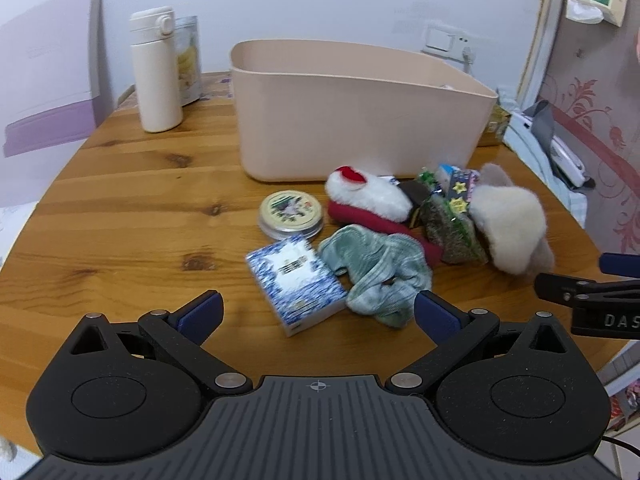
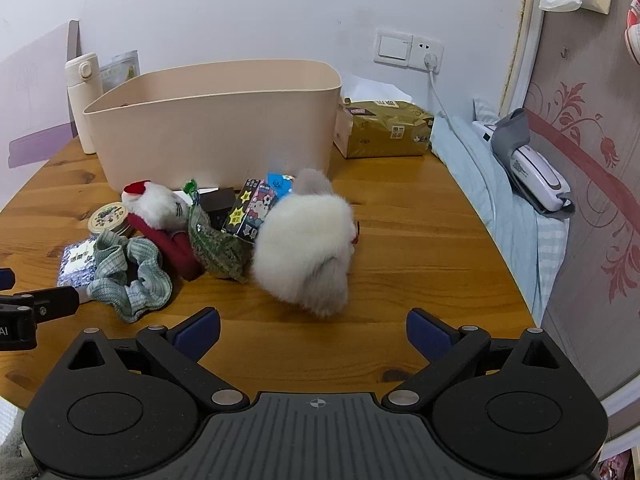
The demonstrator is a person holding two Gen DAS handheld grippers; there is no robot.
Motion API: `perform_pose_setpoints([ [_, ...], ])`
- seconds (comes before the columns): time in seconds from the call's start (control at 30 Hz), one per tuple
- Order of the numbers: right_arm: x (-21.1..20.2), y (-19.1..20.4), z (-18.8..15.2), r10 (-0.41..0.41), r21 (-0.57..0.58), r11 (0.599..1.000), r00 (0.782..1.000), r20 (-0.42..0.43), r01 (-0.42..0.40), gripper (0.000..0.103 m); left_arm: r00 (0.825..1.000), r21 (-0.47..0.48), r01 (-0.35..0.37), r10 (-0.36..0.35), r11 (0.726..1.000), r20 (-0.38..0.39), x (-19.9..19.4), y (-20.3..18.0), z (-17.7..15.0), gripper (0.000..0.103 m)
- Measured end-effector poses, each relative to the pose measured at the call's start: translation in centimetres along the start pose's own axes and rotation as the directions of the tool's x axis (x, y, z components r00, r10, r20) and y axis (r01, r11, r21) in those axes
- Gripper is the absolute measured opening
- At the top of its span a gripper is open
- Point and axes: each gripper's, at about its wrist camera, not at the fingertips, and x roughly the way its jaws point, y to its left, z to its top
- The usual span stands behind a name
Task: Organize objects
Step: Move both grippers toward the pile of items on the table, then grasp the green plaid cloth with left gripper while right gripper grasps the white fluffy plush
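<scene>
Both tongs, left (image 1: pixel 318 314) and right (image 2: pixel 313 330), hover apart and empty above the bench (image 1: pixel 120 200). Only the right view shows the gold packet (image 2: pixel 388 128).

The right claw (image 2: pixel 313 330) gapes wide above the wooden counter (image 2: pixel 420 240). A fluffy white plush (image 2: pixel 304 248) lies at twelve o'clock, the beige bin (image 2: pixel 216 120) beyond it, a green cloth (image 2: pixel 128 276) at ten.

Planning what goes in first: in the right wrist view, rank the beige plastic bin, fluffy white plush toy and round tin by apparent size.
1. Beige plastic bin
2. Fluffy white plush toy, though it lies nearer the camera
3. Round tin
</scene>
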Motion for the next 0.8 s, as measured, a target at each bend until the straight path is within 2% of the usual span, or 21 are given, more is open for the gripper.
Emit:
perform_pose_setpoints([
  [0.27, 1.1, -0.1, 1.4, 0.024, -0.013, 1.000, 1.000, -0.008, -0.024, 0.097, 0.999, 0.019, 0.031, -0.031, 0.999, -0.009, 1.3, -0.9, 1.3, 0.103],
  [0.5, 2.5, -0.5, 2.6, 0.031, -0.015, 0.999, 0.999, -0.017, -0.031, 0.095, 0.999, 0.082, 0.039, -0.038, 0.996, -0.019, 2.5, -2.2, 2.4, 0.101],
  [0.67, 3.3, -0.8, 3.3, 0.024, -0.015, 1.000, 0.999, -0.024, -0.024, 0.084, 0.998, 0.089, 0.051, -0.048, 0.995, -0.046, 3.7, -2.6, 3.0, 0.092],
  [0.8, 4.1, -1.0, 3.7, 0.028, -0.019, 0.999, 0.999, -0.036, -0.029, 0.083, 0.996, 0.109, 0.060, -0.053, 0.992, -0.072, 4.7, -3.2, 3.2, 0.085],
])
